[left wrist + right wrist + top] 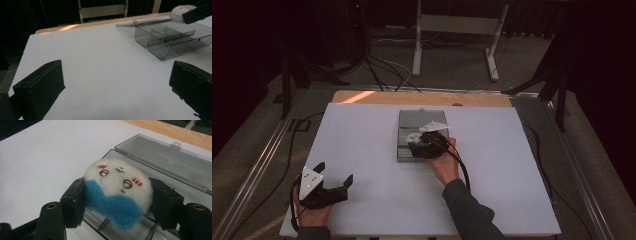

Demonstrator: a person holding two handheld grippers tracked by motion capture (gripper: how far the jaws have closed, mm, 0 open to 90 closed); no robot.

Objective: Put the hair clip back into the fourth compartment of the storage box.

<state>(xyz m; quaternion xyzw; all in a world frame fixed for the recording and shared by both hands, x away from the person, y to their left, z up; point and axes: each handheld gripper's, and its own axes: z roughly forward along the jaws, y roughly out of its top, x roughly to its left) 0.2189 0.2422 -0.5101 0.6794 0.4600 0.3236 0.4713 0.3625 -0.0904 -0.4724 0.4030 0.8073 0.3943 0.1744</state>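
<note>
So the plush toy (117, 192) is gripped in the right tongs (117, 202), right above the open divided box (175, 162); dropping it in is left. Left tongs (117, 87) are spread wide, well off it.

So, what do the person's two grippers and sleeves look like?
Both grippers are black with two blocky jaws. The left gripper carries a grey three-cornered plate with white dots; the right gripper carries a pale three-cornered plate too. A black cable trails from each towards the wrist. In the right gripper view, brass-coloured holes mark the jaw bases. The right sleeve is dark grey; the left cuff looks dark as well.
</note>
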